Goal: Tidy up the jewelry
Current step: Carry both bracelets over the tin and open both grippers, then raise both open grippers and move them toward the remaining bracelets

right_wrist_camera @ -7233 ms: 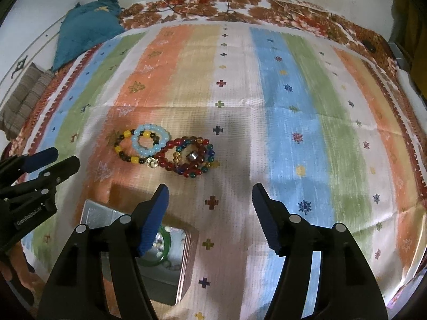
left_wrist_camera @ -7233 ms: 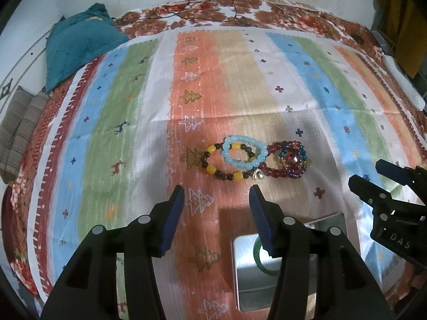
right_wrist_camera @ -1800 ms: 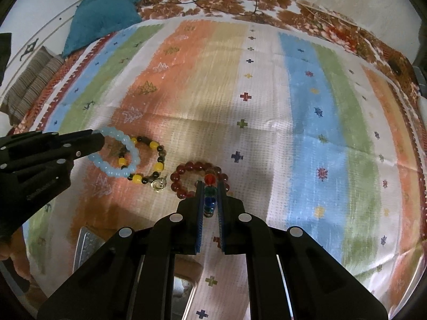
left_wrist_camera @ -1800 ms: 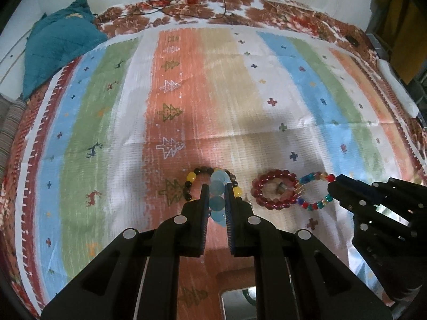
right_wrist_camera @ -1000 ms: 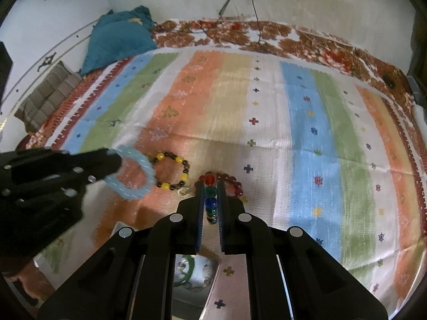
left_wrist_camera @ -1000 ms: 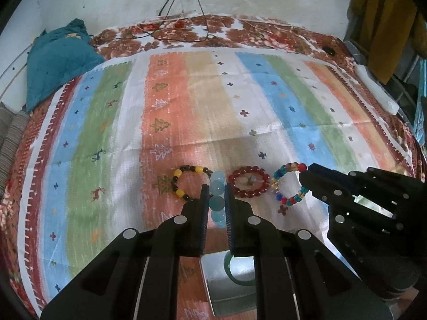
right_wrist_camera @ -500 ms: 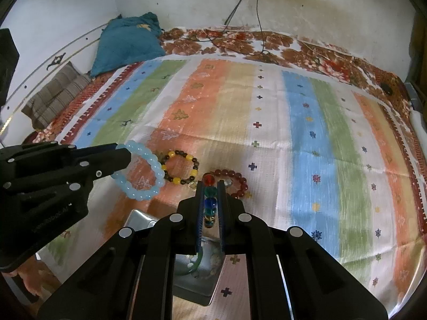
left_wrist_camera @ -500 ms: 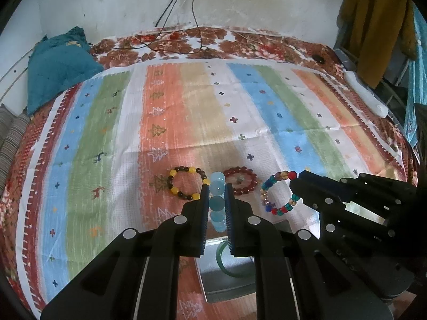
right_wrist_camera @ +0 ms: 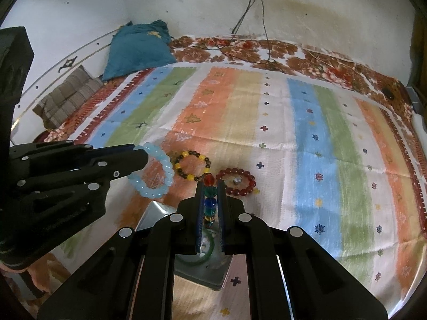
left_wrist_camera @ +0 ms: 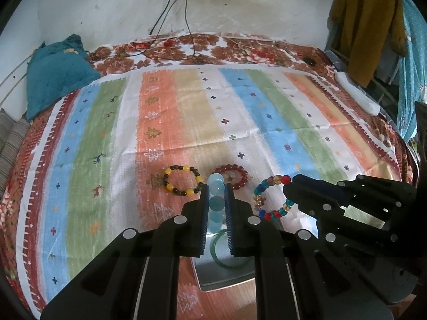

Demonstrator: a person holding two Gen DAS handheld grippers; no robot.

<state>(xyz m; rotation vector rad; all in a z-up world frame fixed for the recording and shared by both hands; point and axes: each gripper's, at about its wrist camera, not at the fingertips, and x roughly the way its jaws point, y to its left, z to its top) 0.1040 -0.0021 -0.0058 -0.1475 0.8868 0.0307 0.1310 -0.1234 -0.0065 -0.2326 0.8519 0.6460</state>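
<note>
Teal pillow [right_wrist_camera: 138,50]; brown cushion [right_wrist_camera: 68,97]

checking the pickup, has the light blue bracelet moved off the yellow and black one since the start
Yes. The light blue bracelet, clamped in the left claw, now hangs left of the yellow and black bracelet, toward the metal tin.

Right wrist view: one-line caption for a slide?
Right tongs shut on multicolour bracelet above metal tin; left tongs hold pale blue bracelet.

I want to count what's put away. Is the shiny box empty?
No. A green bangle already lies inside the shiny box; nothing else shows clearly in it.
</note>
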